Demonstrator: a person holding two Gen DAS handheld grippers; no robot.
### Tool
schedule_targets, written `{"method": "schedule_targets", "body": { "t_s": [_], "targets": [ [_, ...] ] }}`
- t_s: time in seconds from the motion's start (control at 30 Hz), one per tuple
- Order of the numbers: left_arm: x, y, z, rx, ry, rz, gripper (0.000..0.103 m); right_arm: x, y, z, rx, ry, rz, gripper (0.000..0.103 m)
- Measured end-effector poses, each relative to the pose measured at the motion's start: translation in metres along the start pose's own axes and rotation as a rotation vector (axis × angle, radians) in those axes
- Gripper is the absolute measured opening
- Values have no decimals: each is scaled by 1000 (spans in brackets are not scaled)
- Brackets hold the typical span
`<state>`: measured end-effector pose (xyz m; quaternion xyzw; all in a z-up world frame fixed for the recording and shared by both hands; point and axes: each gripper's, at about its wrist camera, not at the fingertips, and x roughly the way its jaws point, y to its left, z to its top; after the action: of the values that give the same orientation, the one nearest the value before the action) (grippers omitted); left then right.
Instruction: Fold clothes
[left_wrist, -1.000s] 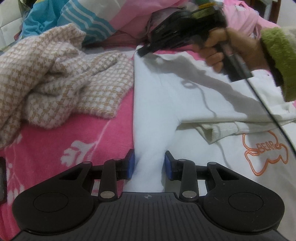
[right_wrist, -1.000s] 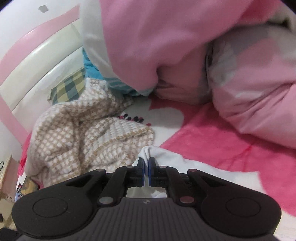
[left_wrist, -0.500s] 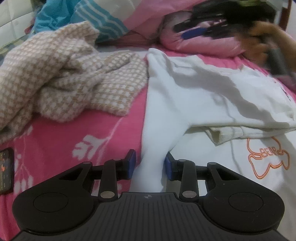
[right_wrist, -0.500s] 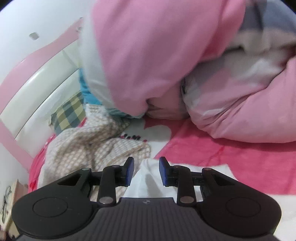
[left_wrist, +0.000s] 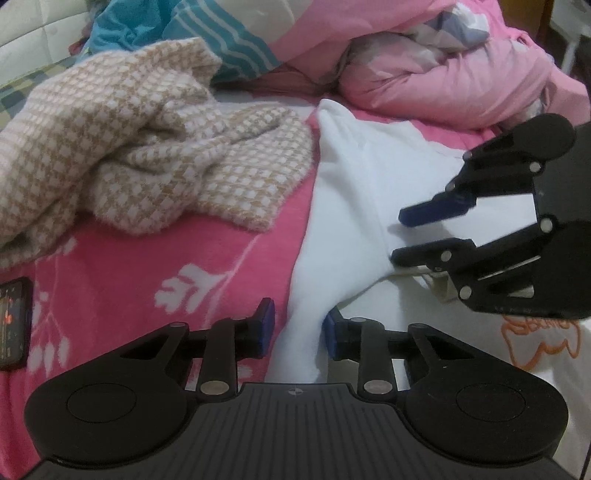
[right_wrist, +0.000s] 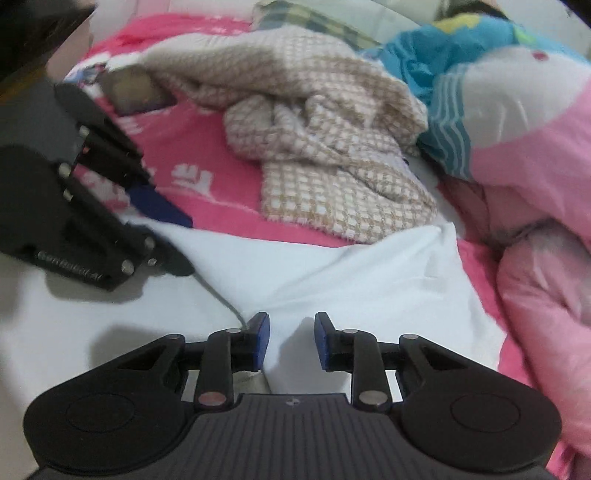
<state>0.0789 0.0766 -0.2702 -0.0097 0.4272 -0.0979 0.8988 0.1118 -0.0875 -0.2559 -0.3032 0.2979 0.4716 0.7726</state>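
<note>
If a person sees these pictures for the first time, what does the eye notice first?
First, the white shirt spread on the pink bed cover, with both open grippers, left and right, on it. Next, the crumpled checked beige blanket at its far left side.

Orange outlined print on the white cotton sweatshirt (left_wrist: 354, 206), near its right edge: letters half hidden, unreadable. Embossed wording on the black left gripper (right_wrist: 173, 240): too blurred.
</note>
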Motion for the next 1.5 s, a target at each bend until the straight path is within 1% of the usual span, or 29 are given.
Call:
{"method": "schedule_targets", "body": {
  "t_s": [0.13,0.23,0.27,0.3,0.33,0.43,0.57,0.63,0.67,0.7,0.77,0.83,0.87,0.93,0.97,1.03,1.1,1.17,1.23,1.33,1.4,1.5],
  "targets": [
    [1,5,0,-40,-1,-1,20,0,45,-1,-218,51,-37,26],
    [2,8,1,-74,-2,-2,17,12,62,-6,-326,86,-91,26],
    [1,10,0,-91,-4,-2,15,15,67,-8,-362,97,-109,25],
    [0,12,0,-109,-5,-2,13,19,72,-10,-394,106,-128,21],
    [0,14,-1,-127,-7,-2,12,22,74,-9,-388,99,-147,0],
    [-4,22,-4,-205,-11,-5,12,21,74,1,-317,35,-184,0],
    [-5,33,-8,-303,-14,-16,12,28,82,10,-321,-12,-180,0],
    [-3,41,-8,-358,-3,-44,12,33,87,9,-322,-20,-168,0],
    [-1,45,-8,-380,5,-61,14,36,86,10,-303,-16,-160,0],
    [0,49,-8,-403,13,-77,14,38,85,11,-282,-13,-153,0],
    [-1,54,-6,-405,23,-122,18,31,75,14,-199,-17,-137,0],
    [-6,57,-4,-376,29,-155,29,19,57,14,-88,-9,-145,0],
    [-11,57,-3,-354,26,-163,36,13,47,13,-34,-2,-151,0],
    [-21,57,1,-309,18,-177,39,-2,19,6,101,18,-165,0],
    [-26,56,3,-287,13,-185,39,-8,6,-1,168,35,-181,0],
    [-34,56,10,-281,-12,-195,39,-21,-20,-15,303,70,-215,0],
    [-41,55,17,-277,-38,-204,39,-37,-43,-39,451,123,-259,0],
    [-36,46,29,-243,-65,-209,39,-54,-61,-68,596,181,-305,0],
    [-30,35,39,-203,-91,-215,39,-73,-74,-101,723,243,-373,0],
    [-6,6,59,-103,-112,-249,39,-101,-97,-145,884,280,-466,1],
    [13,-18,72,-39,-116,-263,39,-112,-109,-164,930,278,-500,1],
    [40,-45,85,3,-115,-233,39,-122,-126,-184,982,258,-546,1]
  ]
}}
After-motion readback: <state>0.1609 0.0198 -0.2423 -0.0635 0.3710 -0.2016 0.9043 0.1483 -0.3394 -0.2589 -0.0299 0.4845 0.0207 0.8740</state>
